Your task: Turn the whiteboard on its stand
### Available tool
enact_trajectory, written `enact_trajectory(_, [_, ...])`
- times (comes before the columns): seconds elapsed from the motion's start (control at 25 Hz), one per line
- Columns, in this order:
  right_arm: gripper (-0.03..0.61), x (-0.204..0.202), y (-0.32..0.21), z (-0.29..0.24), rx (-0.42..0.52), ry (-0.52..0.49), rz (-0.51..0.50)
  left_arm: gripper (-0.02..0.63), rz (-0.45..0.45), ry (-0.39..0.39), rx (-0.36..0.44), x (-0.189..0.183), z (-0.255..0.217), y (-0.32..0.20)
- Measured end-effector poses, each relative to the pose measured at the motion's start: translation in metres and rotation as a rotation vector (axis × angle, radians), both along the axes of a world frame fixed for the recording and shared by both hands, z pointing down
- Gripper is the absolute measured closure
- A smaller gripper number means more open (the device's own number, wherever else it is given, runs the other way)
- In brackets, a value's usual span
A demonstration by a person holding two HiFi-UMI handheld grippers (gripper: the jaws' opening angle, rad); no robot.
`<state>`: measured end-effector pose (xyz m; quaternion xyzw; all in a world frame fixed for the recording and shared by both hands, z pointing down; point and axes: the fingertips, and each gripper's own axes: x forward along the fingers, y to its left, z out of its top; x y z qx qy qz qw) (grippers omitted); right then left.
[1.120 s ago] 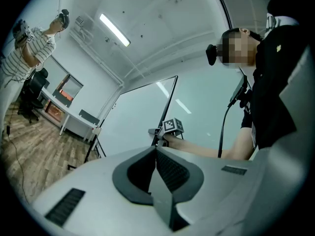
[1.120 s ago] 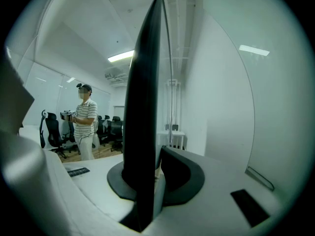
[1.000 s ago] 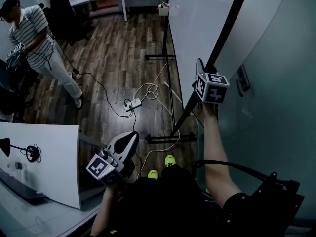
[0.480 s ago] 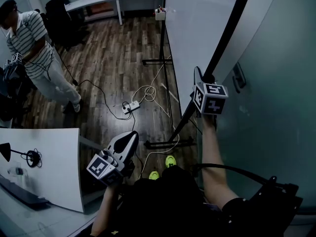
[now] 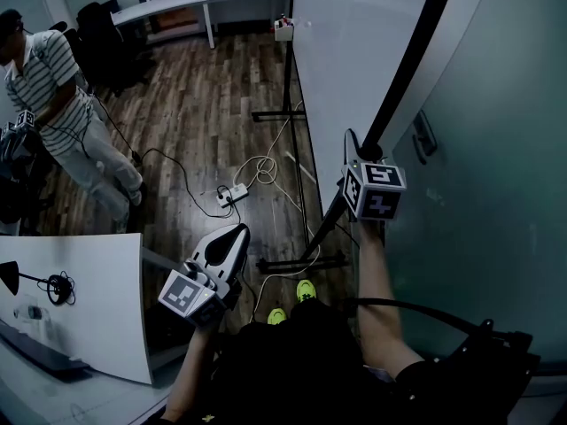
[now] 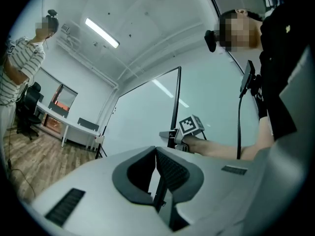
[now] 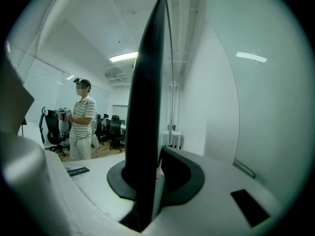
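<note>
"Where is the whiteboard (image 5: 347, 51) sitting right now?"

"It is standing upright on its stand (image 5: 301, 261) over the wooden floor (image 5: 204, 122), just beside the glass wall (image 5: 496, 193). From the head view I am looking almost along its edge, with the black frame (image 5: 412, 56) running up past the person's right arm."

"And the right gripper (image 5: 361, 149)?"

"It is clamping that frame. In the right gripper view the dark edge (image 7: 147, 107) is running straight down between the two pads of the gripper (image 7: 150, 173), and both pads are pressing on it."

"Is the left gripper (image 5: 235, 235) doing anything?"

"No, it is hanging low in front of the person's waist, well apart from the board, near the corner of a white table (image 5: 89, 299). In the left gripper view its jaws (image 6: 156, 168) are sitting together at the tips with nothing between them."

"Anything else around?"

"A power strip (image 5: 233, 191) is lying on the floor with cables trailing from it, and a person in a striped shirt (image 5: 49, 69) is standing at the far left."
</note>
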<state>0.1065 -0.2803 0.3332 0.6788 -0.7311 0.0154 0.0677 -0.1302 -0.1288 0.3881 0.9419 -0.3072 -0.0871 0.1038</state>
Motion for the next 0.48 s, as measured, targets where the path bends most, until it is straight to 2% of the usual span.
enact_trajectory(0.48, [0.516,-0.0001,0.0084,-0.0002,0.039,0.005,-0.004,0.627,0.039,0.043,-0.032,0.0044,0.0093,0.0065])
